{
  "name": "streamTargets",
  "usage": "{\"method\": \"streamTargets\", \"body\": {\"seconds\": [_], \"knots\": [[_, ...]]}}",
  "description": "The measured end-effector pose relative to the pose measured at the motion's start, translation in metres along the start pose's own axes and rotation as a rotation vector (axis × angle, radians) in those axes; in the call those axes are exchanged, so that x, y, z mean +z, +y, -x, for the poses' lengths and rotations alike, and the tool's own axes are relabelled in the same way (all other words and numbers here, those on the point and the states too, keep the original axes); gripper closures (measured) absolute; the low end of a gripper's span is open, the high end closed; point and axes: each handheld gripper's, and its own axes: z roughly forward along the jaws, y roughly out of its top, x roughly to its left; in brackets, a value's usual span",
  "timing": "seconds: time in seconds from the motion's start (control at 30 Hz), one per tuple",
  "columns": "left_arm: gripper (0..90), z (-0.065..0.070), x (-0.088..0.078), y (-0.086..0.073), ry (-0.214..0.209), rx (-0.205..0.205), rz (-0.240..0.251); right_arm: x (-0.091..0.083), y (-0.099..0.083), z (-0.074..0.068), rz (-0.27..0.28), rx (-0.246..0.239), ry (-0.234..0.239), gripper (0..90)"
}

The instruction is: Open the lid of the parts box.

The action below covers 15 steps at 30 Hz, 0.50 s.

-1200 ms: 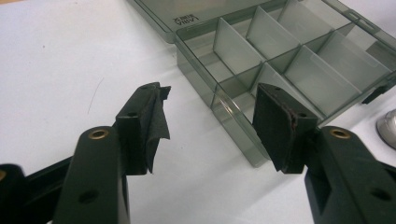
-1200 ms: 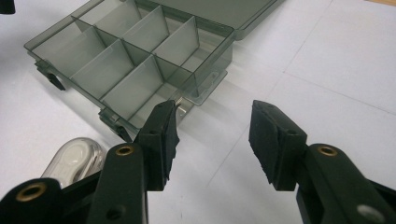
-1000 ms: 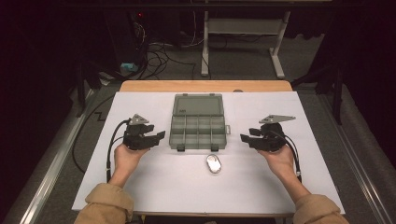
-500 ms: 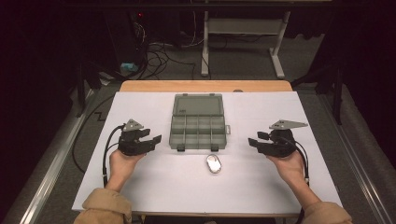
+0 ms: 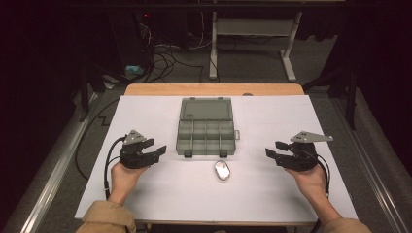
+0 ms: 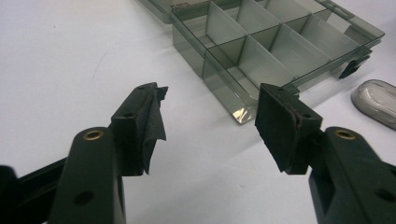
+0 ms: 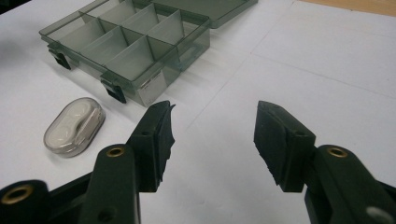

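My left claw point(image 5: 156, 151) and right claw point(image 5: 273, 154) stand released, nothing between their jaws, which have just been opening. The open compartment box point(image 5: 206, 131) lies on the white worktop point(image 5: 272, 121) between them, well apart from both. The small oval case point(image 5: 222, 170) lies just before it.

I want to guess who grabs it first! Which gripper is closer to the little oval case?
Right, narrowly. The right gripper sits right of the oval case; the left gripper sits farther off, left.
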Motion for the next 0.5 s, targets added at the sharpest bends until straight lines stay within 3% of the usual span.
{"method": "streamTargets", "body": {"seconds": [0.37, 0.5], "knots": [[39.7, 0.004, -0.013, -0.008, 0.001, 0.025, 0.028, -0.019, -0.021, 0.001, 0.045, 0.007, 0.006, 43.3], [39.1, 0.005, -0.016, -0.011, -0.005, 0.017, 0.039, -0.024, -0.03, 0.002, 0.058, 0.013, 0.004, 42.8]]}}
